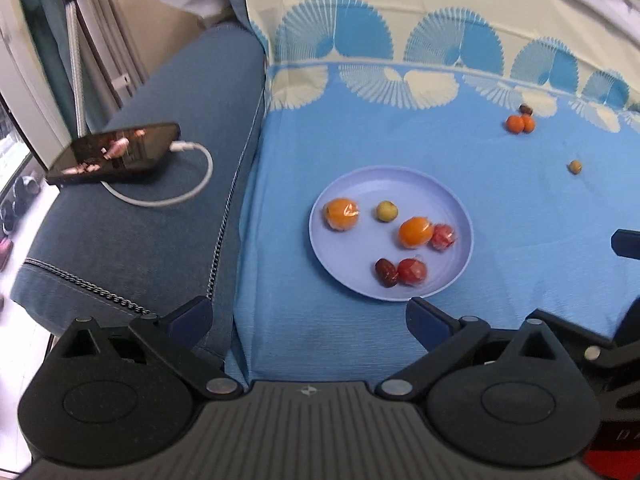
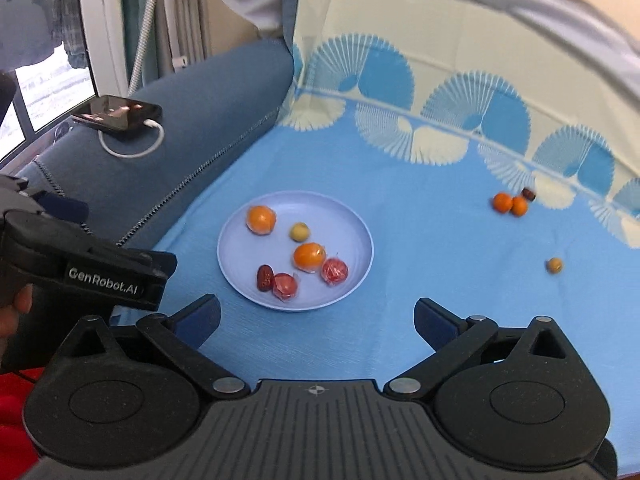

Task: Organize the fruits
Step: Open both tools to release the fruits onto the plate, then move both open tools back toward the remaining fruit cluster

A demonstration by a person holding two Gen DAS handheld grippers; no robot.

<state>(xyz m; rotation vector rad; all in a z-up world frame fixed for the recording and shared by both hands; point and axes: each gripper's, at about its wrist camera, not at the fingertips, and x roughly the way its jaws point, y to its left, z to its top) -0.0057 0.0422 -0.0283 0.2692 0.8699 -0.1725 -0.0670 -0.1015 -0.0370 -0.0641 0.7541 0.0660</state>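
Observation:
A pale blue plate (image 1: 448, 204) (image 2: 352, 232) lies on the blue cloth and holds two oranges (image 1: 341, 214) (image 2: 261, 219), a small green fruit (image 1: 386, 211) (image 2: 299, 231), two wrapped red fruits (image 1: 412, 271) (image 2: 335, 270) and a dark date (image 1: 385, 273) (image 2: 264, 278). Loose on the cloth far right are two small oranges (image 1: 519, 123) (image 2: 510, 204), a dark date (image 1: 525, 109) (image 2: 529, 194) and a small yellow-brown fruit (image 1: 575, 167) (image 2: 554, 265). My left gripper (image 1: 308, 316) is open and empty, near the plate's front edge. My right gripper (image 2: 318, 318) is open and empty, just in front of the plate.
A black phone (image 1: 116, 152) (image 2: 118, 112) on a white charging cable (image 1: 188, 188) lies on the dark blue sofa arm at left. The left gripper's body (image 2: 80, 264) shows at the left of the right wrist view. The patterned cloth rises up the backrest behind.

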